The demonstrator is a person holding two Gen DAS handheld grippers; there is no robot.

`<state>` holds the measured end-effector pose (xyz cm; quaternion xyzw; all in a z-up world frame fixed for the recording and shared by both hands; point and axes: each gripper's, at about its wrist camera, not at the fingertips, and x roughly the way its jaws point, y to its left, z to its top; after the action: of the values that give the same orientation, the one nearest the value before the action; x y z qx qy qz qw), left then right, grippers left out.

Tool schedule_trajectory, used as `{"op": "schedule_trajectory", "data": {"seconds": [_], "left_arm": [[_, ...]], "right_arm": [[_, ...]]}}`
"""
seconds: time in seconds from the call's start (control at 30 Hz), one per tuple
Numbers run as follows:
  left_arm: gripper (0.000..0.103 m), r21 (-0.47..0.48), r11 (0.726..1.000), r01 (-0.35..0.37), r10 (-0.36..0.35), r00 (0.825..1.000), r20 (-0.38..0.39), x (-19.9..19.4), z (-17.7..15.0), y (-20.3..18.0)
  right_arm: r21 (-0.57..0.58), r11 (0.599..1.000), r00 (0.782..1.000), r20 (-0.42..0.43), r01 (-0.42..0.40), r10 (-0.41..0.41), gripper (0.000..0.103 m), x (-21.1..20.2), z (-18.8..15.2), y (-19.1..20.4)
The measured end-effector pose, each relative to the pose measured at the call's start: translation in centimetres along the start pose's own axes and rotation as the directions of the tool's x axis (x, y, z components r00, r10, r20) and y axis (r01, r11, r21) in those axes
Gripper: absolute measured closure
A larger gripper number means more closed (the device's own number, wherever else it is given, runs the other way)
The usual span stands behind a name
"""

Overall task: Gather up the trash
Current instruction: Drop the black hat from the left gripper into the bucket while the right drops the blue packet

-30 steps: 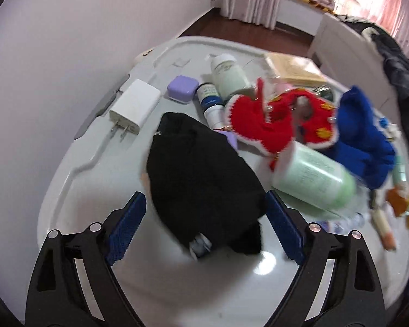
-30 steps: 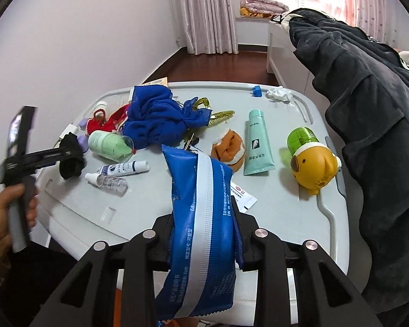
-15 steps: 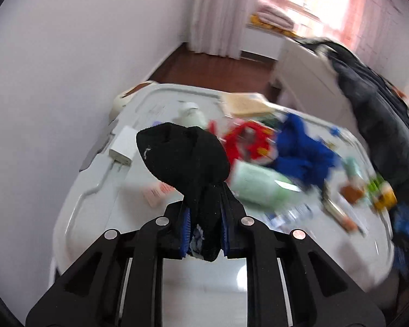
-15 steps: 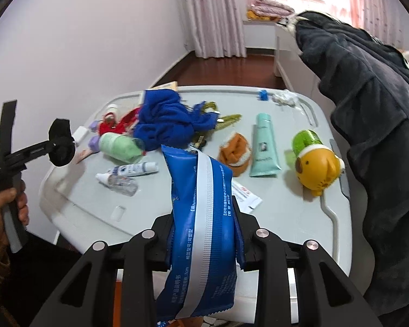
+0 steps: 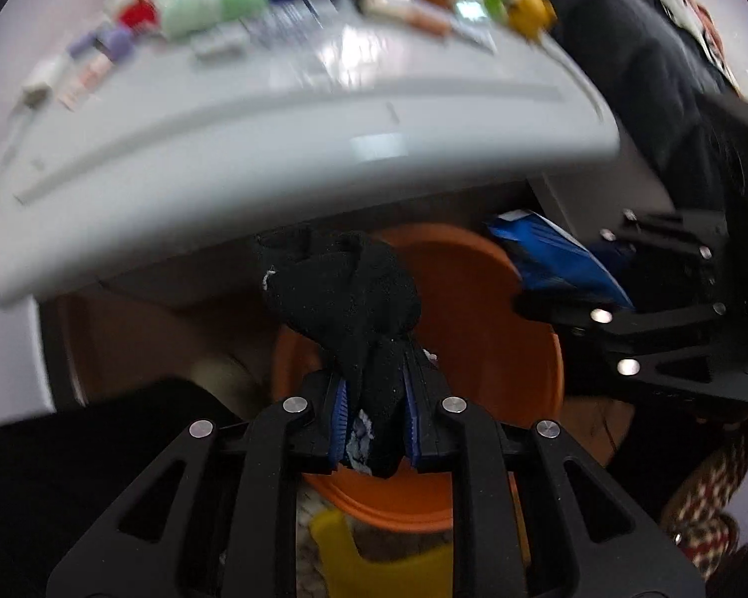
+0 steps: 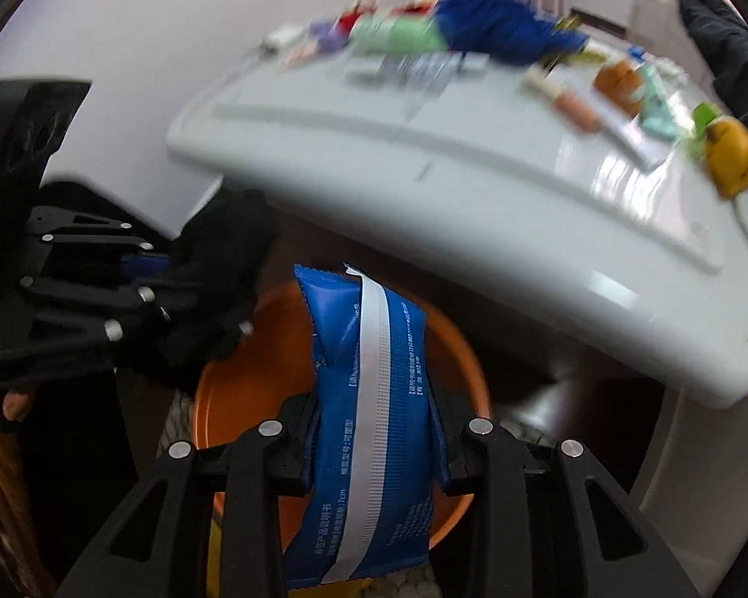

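My left gripper (image 5: 374, 413) is shut on a black sock (image 5: 354, 294) and holds it over an orange bin (image 5: 493, 349) below the table's front edge. My right gripper (image 6: 374, 443) is shut on a blue and white wrapper (image 6: 369, 388) and holds it over the same orange bin (image 6: 234, 398). In the left wrist view the right gripper (image 5: 563, 294) with the wrapper (image 5: 548, 259) is at the right of the bin. In the right wrist view the left gripper (image 6: 174, 279) with the sock (image 6: 219, 274) is at the left.
The white table (image 5: 274, 149) hangs above the bin, its top (image 6: 473, 114) crowded with a green bottle (image 5: 209, 5), blue cloth (image 6: 493, 25), a yellow toy (image 6: 728, 154) and tubes. A yellow object (image 5: 374, 558) lies below the bin. Dark clothing (image 5: 623, 50) hangs at the right.
Both grippers have dropped from above the table to below its front edge and now hold the sock and the wrapper over the orange bin. One second ago the left gripper was open around the sock.
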<state>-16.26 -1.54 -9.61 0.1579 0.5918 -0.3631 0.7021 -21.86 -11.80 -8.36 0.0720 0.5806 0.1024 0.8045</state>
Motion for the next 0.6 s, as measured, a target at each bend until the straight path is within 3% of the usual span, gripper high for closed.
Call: {"op": "schedule_trajectory", "data": {"seconds": [0.17, 0.23, 0.3, 0.33, 0.47, 0.6], "left_arm": [[0.082, -0.007, 0.999, 0.045, -0.045, 0.994, -0.096, 2.3, -2.0, -0.8], [0.066, -0.034, 0.999, 0.024, -0.028, 0.994, -0.105, 2.3, -2.1, -0.2], [0.041, -0.052, 0.999, 0.004, -0.010, 0.994, -0.111, 2.2, -2.3, 0.1], [0.038, -0.057, 0.998, -0.008, 0.002, 0.994, -0.109, 2.1, -2.4, 0.2], [0.030, -0.057, 0.998, -0.007, 0.001, 0.994, -0.107, 2.0, -2.6, 0.1], [0.030, -0.051, 0.998, -0.030, 0.024, 0.994, -0.110, 2.2, -2.0, 0.1]], "right_arm": [[-0.008, 1.000, 0.996, -0.082, 0.020, -0.021, 0.063, 2.2, -1.5, 0.5], [-0.013, 0.999, 0.995, -0.088, 0.053, -0.054, 0.039, 2.5, -1.7, 0.4], [0.004, 0.998, 0.995, -0.084, 0.058, -0.057, 0.031, 2.4, -1.7, 0.0], [0.014, 0.998, 0.995, -0.083, 0.058, -0.057, 0.028, 2.4, -1.7, -0.2], [0.050, 0.995, 0.995, -0.056, 0.088, -0.085, 0.025, 2.0, -1.5, -1.1], [0.097, 0.990, 0.995, -0.022, 0.101, -0.099, 0.024, 1.2, -1.3, -2.2]]}}
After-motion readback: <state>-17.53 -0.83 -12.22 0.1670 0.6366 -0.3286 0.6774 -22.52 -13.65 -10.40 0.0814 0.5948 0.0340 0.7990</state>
